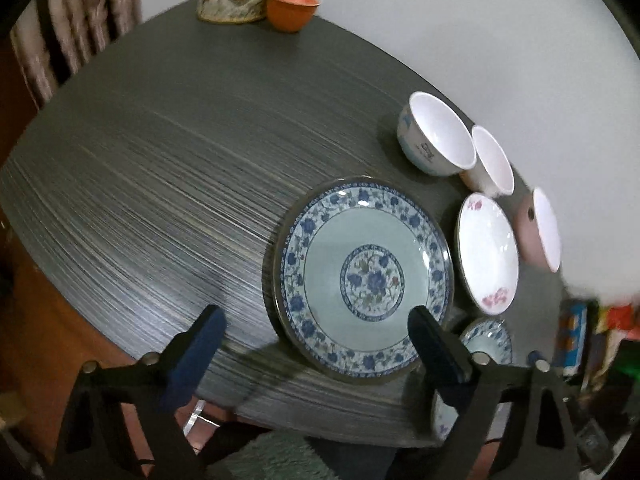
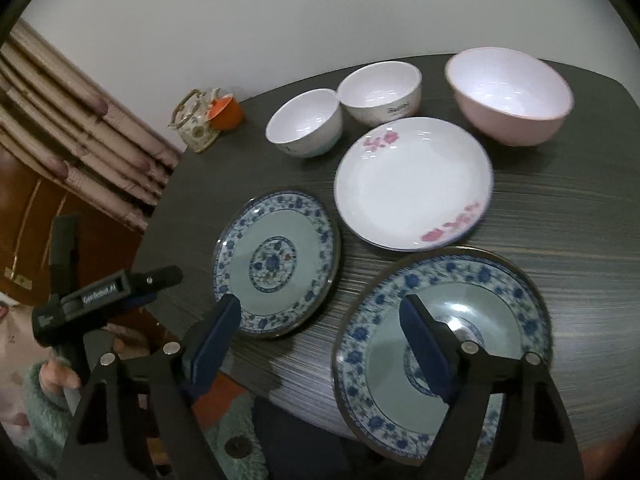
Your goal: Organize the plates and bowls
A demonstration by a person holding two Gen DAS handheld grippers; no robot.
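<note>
On the dark table (image 2: 560,216), one blue-patterned plate (image 2: 276,268) is seen at the left and a second blue-patterned plate (image 2: 444,344) nearer, to the right. The left gripper (image 1: 316,344) is spread, empty, facing the first plate. The right gripper (image 2: 320,336) is spread over the second's near rim, closer.

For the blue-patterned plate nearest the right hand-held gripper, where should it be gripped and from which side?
Probably the plate's near rim. The blue plate lies flat at the table's near edge, its rim seemingly jutting slightly past it, so one finger could go under and one over. The open right hand-held gripper should come in from the person's side; the white plate crowds the far rim.
</note>
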